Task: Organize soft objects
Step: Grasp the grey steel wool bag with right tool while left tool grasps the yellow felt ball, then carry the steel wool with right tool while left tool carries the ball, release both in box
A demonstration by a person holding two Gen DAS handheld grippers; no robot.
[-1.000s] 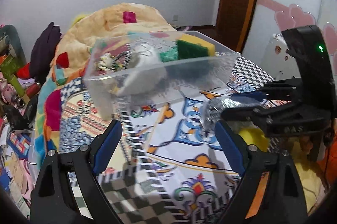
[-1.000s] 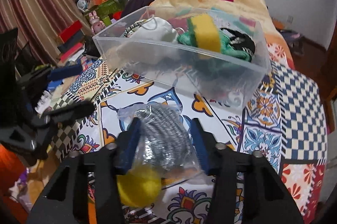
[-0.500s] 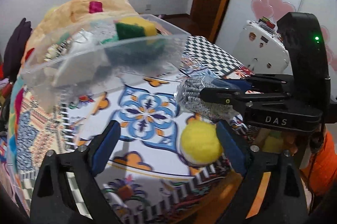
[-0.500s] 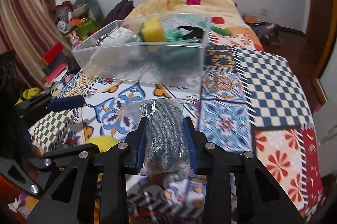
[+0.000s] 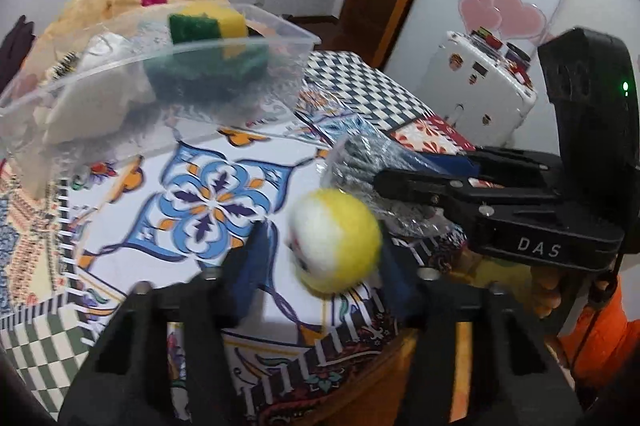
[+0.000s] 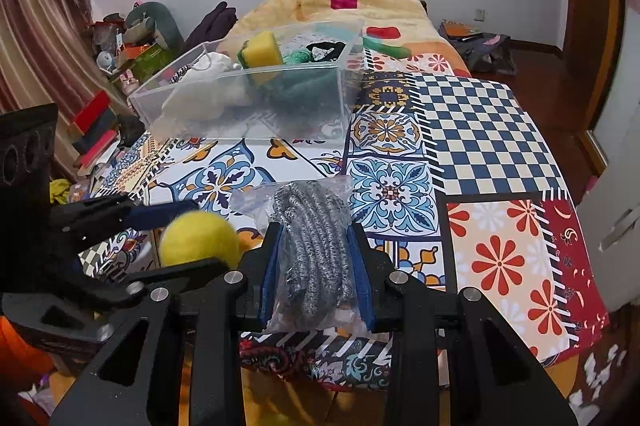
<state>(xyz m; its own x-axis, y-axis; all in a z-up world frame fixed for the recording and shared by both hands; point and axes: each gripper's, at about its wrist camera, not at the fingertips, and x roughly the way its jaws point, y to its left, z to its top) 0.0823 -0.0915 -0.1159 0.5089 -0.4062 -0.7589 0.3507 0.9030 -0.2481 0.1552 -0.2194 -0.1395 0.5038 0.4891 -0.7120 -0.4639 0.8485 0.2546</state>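
Your right gripper pinches bagged grey cord bundle, held above patterned tabletop. Your left gripper spread around yellow ball; ball sits between its fingers, contact unclear through blur. Clear bin with sponge well ahead, far side of tabletop.
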